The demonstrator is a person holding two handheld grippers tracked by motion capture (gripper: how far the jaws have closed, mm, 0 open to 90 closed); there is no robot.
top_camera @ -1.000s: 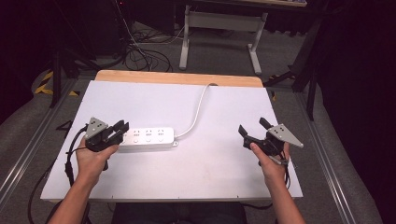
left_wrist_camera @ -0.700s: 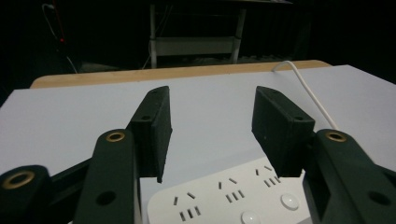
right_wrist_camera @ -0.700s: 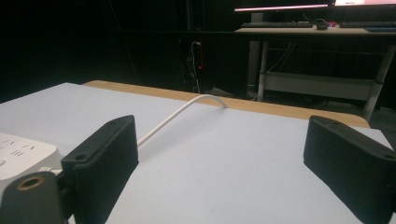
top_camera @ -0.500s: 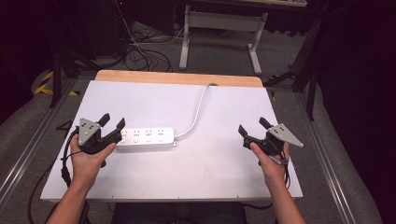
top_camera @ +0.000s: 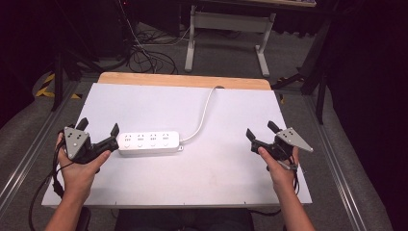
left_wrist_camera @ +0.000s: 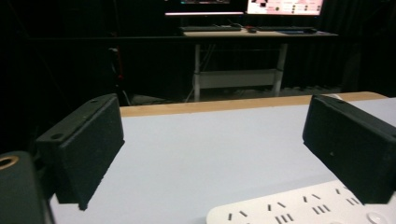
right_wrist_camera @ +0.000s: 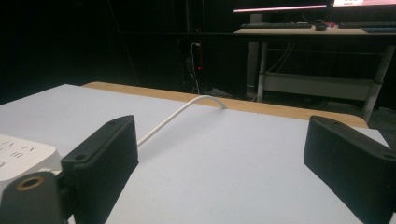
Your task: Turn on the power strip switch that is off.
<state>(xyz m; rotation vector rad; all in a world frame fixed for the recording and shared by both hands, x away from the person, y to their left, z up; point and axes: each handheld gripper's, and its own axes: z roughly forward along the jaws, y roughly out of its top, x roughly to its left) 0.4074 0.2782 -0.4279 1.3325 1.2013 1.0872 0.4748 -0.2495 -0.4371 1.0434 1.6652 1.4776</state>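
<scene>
Left gripper (top_camera: pixel 98 131) slid outward along white table (top_camera: pixel 231 178).

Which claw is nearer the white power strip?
Left. The left claw sits right beside the power strip, at its end; the right claw is well off past its cord end.

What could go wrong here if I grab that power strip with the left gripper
1. The power strip lies loose on the smooth white table; one jaw of the open left gripper sits close beside its end and could shove it rather than grasp it.
2. Its white cord runs over the table's far edge, so lifting might pull it taut and tug the strip askew.
3. The right gripper hangs open, well apart, and couldn't steady it quickly.
</scene>
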